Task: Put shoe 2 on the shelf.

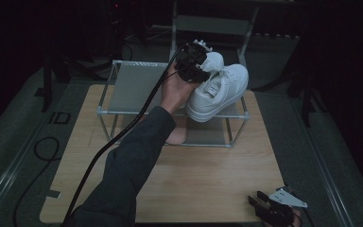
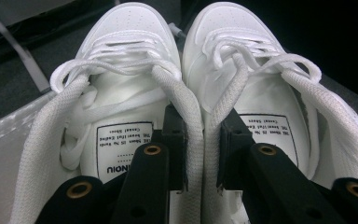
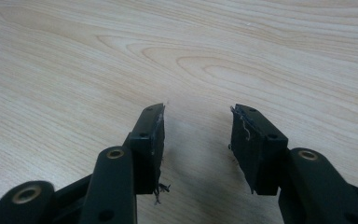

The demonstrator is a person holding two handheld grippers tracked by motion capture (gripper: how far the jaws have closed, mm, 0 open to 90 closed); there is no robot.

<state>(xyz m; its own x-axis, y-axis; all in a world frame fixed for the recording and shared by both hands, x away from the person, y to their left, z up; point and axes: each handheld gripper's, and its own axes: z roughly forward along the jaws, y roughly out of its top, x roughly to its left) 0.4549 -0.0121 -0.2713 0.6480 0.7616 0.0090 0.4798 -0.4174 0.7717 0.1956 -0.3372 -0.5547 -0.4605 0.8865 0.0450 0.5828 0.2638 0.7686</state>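
On a wooden table (image 1: pixel 208 175) in a dark room, we saw the left gripper (image 2: pixel 203 144) pinching a pair of white sneakers (image 1: pixel 217 90) by their inner collars above the metal rack (image 1: pixel 123 87), the right gripper (image 3: pixel 198 135) spread, well apart from the rack.

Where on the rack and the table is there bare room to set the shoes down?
The left half of the metal-framed rack's top shelf is bare. The wooden tabletop between rack and right gripper is bare too. The shelf's right half is crowded: the left gripper pinches the pair of white sneakers there.
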